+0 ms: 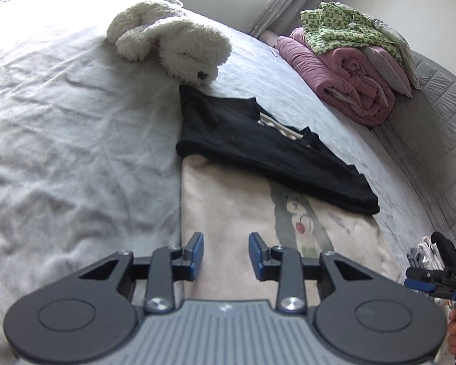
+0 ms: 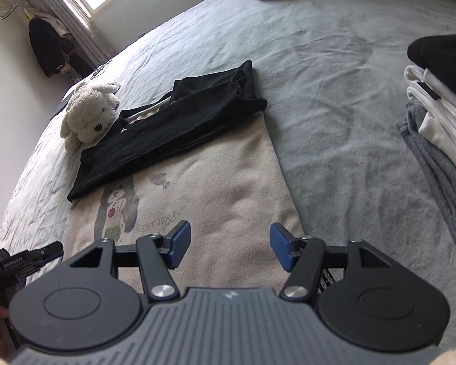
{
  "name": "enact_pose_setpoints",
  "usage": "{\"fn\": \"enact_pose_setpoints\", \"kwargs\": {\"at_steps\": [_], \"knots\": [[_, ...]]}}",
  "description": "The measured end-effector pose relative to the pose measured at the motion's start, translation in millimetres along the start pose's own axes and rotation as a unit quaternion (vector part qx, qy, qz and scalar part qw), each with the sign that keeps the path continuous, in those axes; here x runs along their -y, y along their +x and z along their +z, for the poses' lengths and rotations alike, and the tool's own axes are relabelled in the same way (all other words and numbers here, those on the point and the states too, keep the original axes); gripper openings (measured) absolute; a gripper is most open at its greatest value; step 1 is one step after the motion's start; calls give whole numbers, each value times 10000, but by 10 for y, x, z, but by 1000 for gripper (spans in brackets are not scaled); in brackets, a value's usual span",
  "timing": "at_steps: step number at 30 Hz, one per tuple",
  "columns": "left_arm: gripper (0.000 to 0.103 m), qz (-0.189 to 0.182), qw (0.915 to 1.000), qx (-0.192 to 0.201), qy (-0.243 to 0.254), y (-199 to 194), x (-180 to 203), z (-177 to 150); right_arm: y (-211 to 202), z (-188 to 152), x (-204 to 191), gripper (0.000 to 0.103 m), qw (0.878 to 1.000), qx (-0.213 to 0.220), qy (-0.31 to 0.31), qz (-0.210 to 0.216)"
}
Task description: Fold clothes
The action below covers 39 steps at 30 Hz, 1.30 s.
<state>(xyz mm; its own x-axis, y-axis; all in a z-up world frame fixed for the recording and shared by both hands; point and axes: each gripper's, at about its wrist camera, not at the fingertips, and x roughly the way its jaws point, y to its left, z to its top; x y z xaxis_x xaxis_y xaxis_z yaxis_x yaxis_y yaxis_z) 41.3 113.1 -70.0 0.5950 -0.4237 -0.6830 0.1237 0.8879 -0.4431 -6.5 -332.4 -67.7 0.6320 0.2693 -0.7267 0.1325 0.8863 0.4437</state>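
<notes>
A cream garment with a bear print (image 1: 237,210) (image 2: 212,182) lies flat on the bed, its black part (image 1: 258,146) (image 2: 173,124) folded across its far end. My left gripper (image 1: 226,254) is open and empty above the garment's near left part. My right gripper (image 2: 228,245) is open and empty above its near right part. Each gripper shows at the edge of the other's view, the right one (image 1: 431,279) and the left one (image 2: 27,261).
A white plush dog (image 1: 173,39) (image 2: 88,112) lies beyond the garment. A rolled pink blanket with a green patterned garment (image 1: 349,60) sits at the bed's far right. A stack of folded white, grey and black clothes (image 2: 440,115) lies to the right. The grey bedsheet (image 2: 334,76) surrounds it all.
</notes>
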Motion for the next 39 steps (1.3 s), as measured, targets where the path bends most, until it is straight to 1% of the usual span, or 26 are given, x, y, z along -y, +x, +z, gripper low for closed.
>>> {"fn": "enact_pose_setpoints", "kwargs": {"at_steps": [5,7,9,10,14,18,21,25,30,32,34,37,39], "knots": [[33,-7,9989,-331,-342,-198,-144,-228,-135,-133,184,62,9998,-146,97,71],[33,-125,9967,-496,-635,-239,-205,-280,-220,-181,234,62,9998,-149,49,115],[33,-294,9927,-667,-961,-285,-249,-334,-326,-239,303,62,9999,-131,-76,76],[33,-370,9914,-751,-1003,-298,-254,-350,-373,-268,339,62,9998,-123,-138,59],[33,-556,9883,-1093,-902,-355,-251,-470,-484,-389,526,62,9995,-216,-171,160],[33,-910,9823,-1362,-906,-367,-304,-593,-497,-537,776,61,9973,-420,335,504],[33,-1115,9791,-1463,-866,-357,-317,-659,-484,-559,848,61,9938,-508,629,769],[32,-1269,9769,-1484,-870,-339,-303,-732,-406,-544,864,61,9898,-709,761,975],[31,-1373,9758,-1529,-749,-328,-279,-742,-372,-536,895,59,9867,-756,853,1161],[30,-1316,9757,-1586,-745,-351,-308,-710,-378,-541,891,56,9875,-759,787,1136],[25,-1252,9756,-1644,-742,-375,-339,-676,-387,-536,901,50,9877,-785,763,1114],[25,-1142,9775,-1641,-679,-425,-388,-637,-394,-513,938,46,9867,-857,799,1123],[25,-1151,9773,-1645,-673,-435,-423,-628,-388,-491,973,44,9849,-942,835,1189]]}}
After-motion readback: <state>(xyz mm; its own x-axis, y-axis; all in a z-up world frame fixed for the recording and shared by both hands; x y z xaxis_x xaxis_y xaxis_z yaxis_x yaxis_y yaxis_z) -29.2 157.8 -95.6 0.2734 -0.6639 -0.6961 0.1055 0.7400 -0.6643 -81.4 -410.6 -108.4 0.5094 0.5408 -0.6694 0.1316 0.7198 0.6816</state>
